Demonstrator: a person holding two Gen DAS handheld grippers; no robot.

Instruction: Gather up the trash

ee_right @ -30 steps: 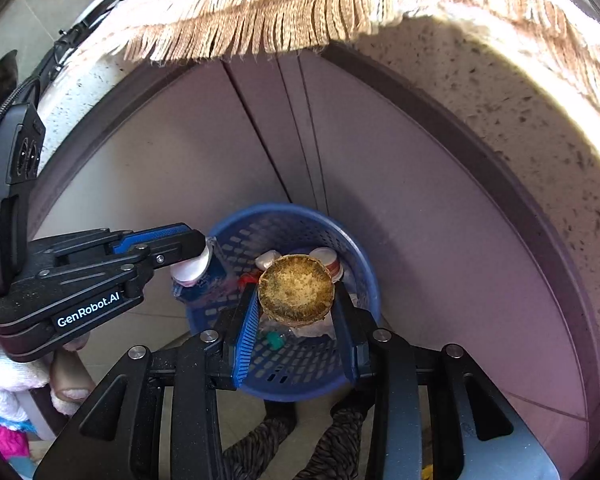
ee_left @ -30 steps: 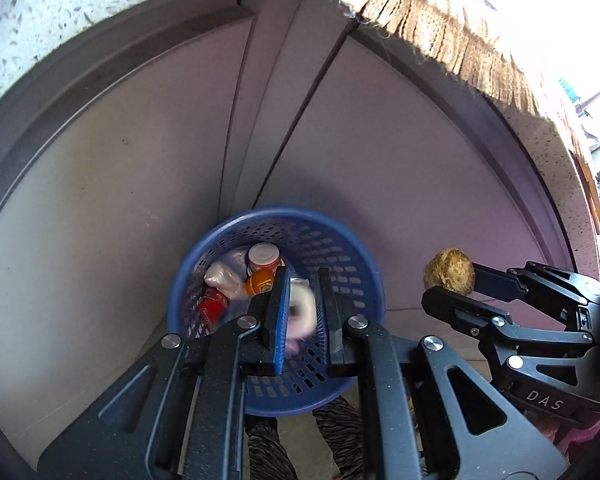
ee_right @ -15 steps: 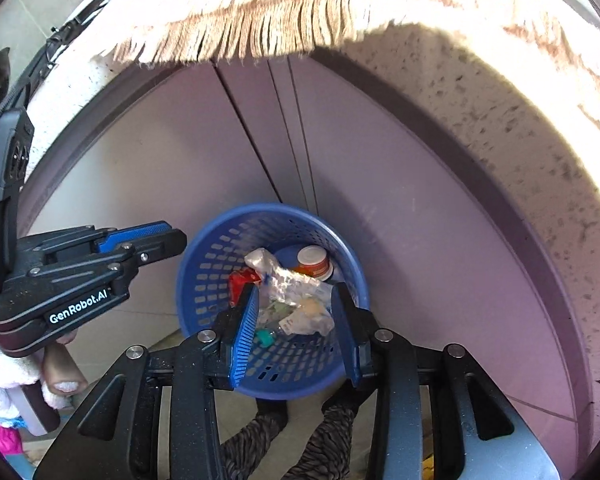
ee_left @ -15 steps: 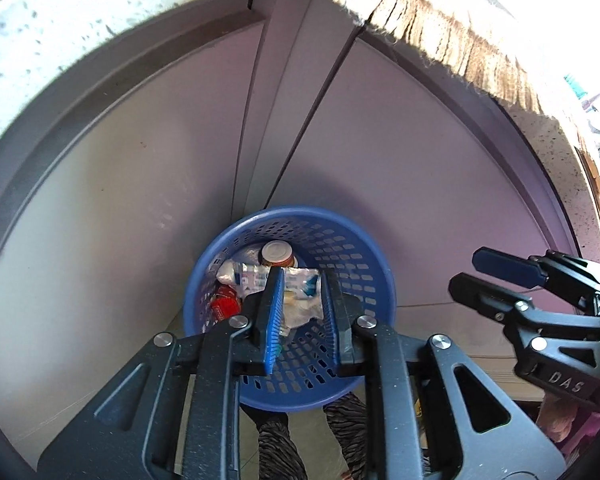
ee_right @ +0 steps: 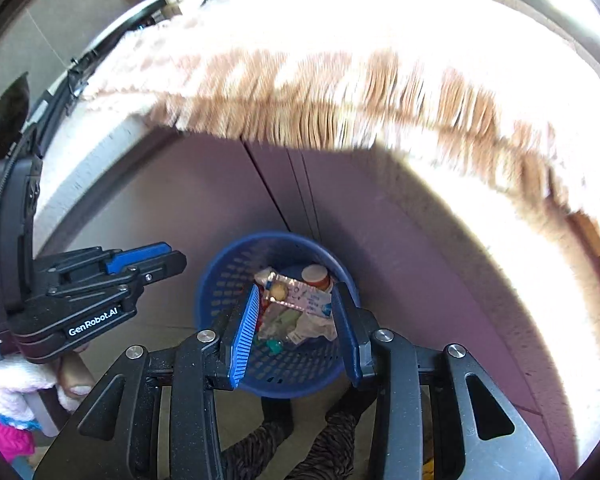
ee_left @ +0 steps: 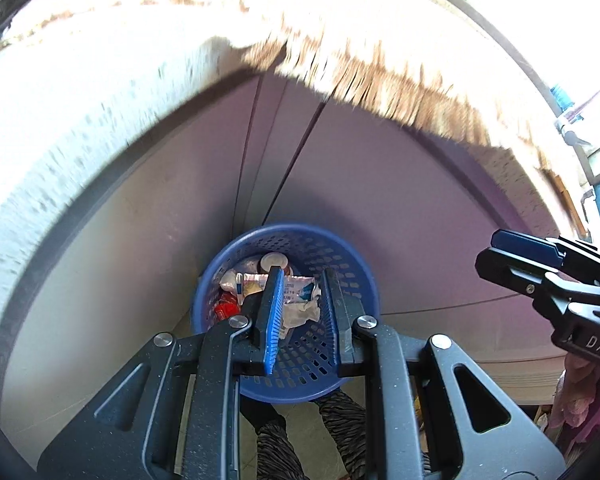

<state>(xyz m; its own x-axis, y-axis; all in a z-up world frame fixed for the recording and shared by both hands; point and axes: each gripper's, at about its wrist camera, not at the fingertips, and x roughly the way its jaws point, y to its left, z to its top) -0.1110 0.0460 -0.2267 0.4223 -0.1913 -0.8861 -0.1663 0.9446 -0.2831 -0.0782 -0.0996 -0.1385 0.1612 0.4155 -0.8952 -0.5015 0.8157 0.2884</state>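
1. I hold both grippers steeply nose-down over the blue basket (ee_left: 352,280), which stands on the floor against the purple cabinet doors (ee_left: 400,216).
2. My left gripper (ee_left: 300,312) hangs right above the basket's mouth. Its fingers stand a little apart with nothing between them; I see only the basket's contents far below through the gap.
3. My right gripper (ee_right: 296,328) hovers over the same basket, its fingers parted somewhat wider and likewise empty.
4. From the right wrist view, my left gripper shows side-on at the left edge, its tips close together, with my hand (ee_right: 72,380) wrapped round its handle below.
5. From the left wrist view, my right gripper (ee_left: 500,256) juts in from the right edge, tips aimed toward the basket but well apart from it.
6. The trash lies inside the basket: a crumpled silver wrapper (ee_right: 308,296) across the top, a small round brownish lump (ee_right: 278,290) on it, a white-capped orange bottle (ee_right: 315,276) toward the back, and a red piece (ee_left: 226,308) on the left side.
7. A fringed cloth (ee_right: 340,112) hangs over the speckled counter edge (ee_left: 100,128) above the cabinet.
8. My feet (ee_right: 300,452) show on the floor just below the basket.
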